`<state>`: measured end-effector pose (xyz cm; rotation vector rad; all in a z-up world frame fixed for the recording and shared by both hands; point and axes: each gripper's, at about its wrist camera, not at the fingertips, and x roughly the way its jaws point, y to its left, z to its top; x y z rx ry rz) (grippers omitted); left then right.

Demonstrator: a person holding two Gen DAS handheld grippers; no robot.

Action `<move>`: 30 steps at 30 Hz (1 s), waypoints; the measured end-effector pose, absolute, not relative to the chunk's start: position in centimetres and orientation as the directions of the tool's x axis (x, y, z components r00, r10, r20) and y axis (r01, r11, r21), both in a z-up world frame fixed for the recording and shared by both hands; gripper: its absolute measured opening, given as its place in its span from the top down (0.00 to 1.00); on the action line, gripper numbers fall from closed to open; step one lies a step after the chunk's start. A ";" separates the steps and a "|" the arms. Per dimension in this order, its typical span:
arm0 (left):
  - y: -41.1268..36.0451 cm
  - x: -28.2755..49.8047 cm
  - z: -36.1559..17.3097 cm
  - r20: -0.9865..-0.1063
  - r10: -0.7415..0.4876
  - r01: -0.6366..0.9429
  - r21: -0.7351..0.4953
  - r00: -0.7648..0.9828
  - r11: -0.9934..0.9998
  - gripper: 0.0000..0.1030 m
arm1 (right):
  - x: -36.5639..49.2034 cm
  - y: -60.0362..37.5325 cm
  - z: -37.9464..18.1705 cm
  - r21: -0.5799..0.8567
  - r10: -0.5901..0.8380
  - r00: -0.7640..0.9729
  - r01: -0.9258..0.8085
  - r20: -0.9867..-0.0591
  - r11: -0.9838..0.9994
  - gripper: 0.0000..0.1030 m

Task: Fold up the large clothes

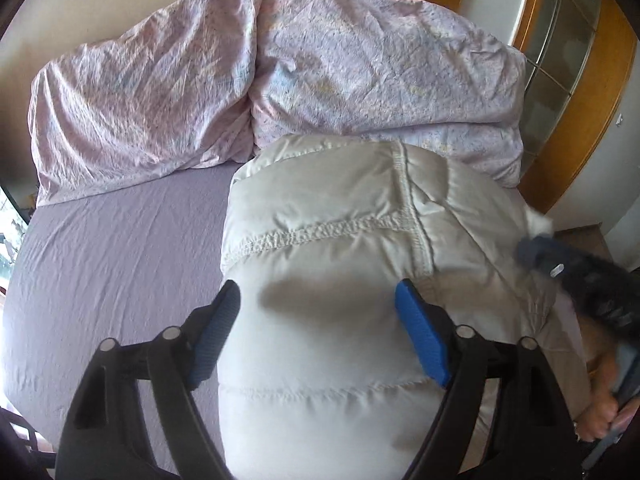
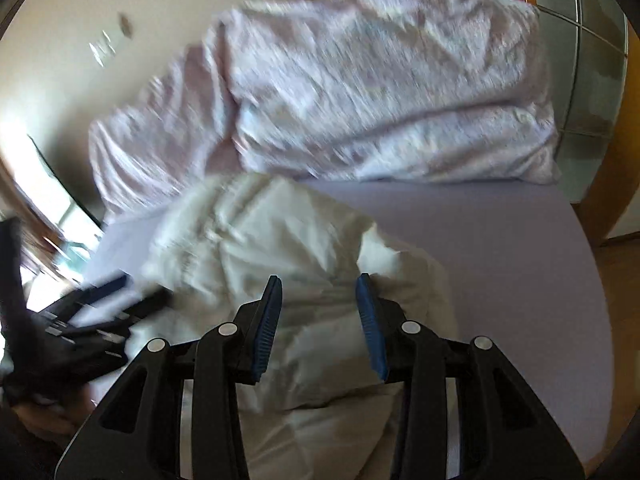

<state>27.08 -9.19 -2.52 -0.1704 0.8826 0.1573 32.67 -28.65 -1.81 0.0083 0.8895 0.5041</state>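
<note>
A white quilted puffer jacket (image 1: 340, 248) lies folded on the purple bed sheet (image 1: 100, 264). My left gripper (image 1: 320, 300) is open, its blue pads (image 1: 420, 332) spread just above the jacket's near part. In the right wrist view the jacket (image 2: 256, 248) is a crumpled, blurred heap. My right gripper (image 2: 318, 284) is open over it, nothing between the pads (image 2: 370, 320). The right gripper also shows in the left wrist view (image 1: 560, 272) at the jacket's right edge. The left gripper also shows in the right wrist view (image 2: 104, 304) at the far left.
A crumpled pink patterned duvet (image 1: 280, 76) is piled along the far side of the bed, also in the right wrist view (image 2: 360, 88). A wooden frame with glass panels (image 1: 568, 60) stands at the right. Bare sheet (image 2: 500, 264) lies right of the jacket.
</note>
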 end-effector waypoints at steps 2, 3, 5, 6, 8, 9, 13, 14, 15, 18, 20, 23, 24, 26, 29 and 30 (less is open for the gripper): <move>-9.3 27.6 -2.7 -0.776 0.070 -0.206 -0.078 0.627 0.976 0.20 | 33.5 -28.7 -3.5 0.185 0.379 0.513 -0.389 -0.770 0.902 0.61; -9.4 27.9 -2.7 -0.775 0.068 -0.203 -0.079 0.628 0.976 0.20 | 33.8 -28.9 -4.1 0.188 0.370 0.508 -0.374 -0.778 0.908 0.61; -9.7 28.4 -2.8 -0.773 0.068 -0.197 -0.075 0.631 0.977 0.20 | 34.4 -29.3 -5.1 0.208 0.369 0.494 -0.351 -0.787 0.913 0.61; -9.8 28.7 -2.8 -0.772 0.072 -0.193 -0.067 0.632 0.979 0.20 | 34.7 -29.5 -5.5 0.216 0.369 0.486 -0.341 -0.793 0.915 0.61; -10.2 29.2 -2.9 -0.767 0.081 -0.185 -0.049 0.636 0.982 0.20 | 35.1 -29.5 -6.2 0.218 0.363 0.481 -0.332 -0.798 0.918 0.61; -10.4 29.5 -3.0 -0.766 0.085 -0.182 -0.043 0.637 0.982 0.20 | 35.3 -29.5 -6.6 0.214 0.359 0.480 -0.330 -0.801 0.919 0.61; -10.8 30.5 -4.1 -0.759 0.105 -0.184 -0.020 0.643 0.983 0.15 | 35.9 -29.4 -7.7 0.202 0.342 0.485 -0.319 -0.805 0.926 0.61; -10.9 30.6 -4.5 -0.756 0.111 -0.187 -0.015 0.645 0.982 0.13 | 36.0 -29.4 -7.8 0.200 0.340 0.487 -0.316 -0.805 0.927 0.61; -10.9 30.8 -4.7 -0.754 0.114 -0.188 -0.013 0.647 0.982 0.13 | 36.2 -29.4 -8.1 0.200 0.338 0.489 -0.313 -0.804 0.928 0.61; -11.1 31.1 -5.3 -0.749 0.123 -0.187 -0.001 0.651 0.982 0.11 | 36.4 -29.5 -8.7 0.208 0.344 0.496 -0.309 -0.797 0.928 0.61; -11.1 31.3 -5.9 -0.747 0.126 -0.181 0.009 0.652 0.984 0.08 | 36.4 -29.5 -9.1 0.217 0.351 0.499 -0.307 -0.792 0.927 0.61; -10.8 31.6 -6.8 -0.753 0.117 -0.184 -0.005 0.647 0.983 0.04 | 36.4 -29.6 -9.6 0.227 0.359 0.507 -0.305 -0.784 0.925 0.61; -10.6 31.6 -7.0 -0.754 0.113 -0.185 -0.011 0.647 0.983 0.03 | 36.3 -29.7 -9.6 0.229 0.361 0.510 -0.303 -0.781 0.925 0.61; -10.3 31.7 -7.6 -0.753 0.100 -0.181 -0.025 0.650 0.983 0.02 | 36.2 -29.8 -9.8 0.234 0.363 0.519 -0.299 -0.774 0.925 0.61; -10.3 31.6 -8.3 -0.741 0.100 -0.168 -0.017 0.664 0.986 0.02 | 36.0 -30.0 -10.0 0.245 0.367 0.538 -0.286 -0.759 0.927 0.61; -10.3 31.5 -8.5 -0.737 0.101 -0.166 -0.015 0.668 0.986 0.02 | 35.8 -30.0 -10.1 0.246 0.366 0.546 -0.282 -0.754 0.927 0.61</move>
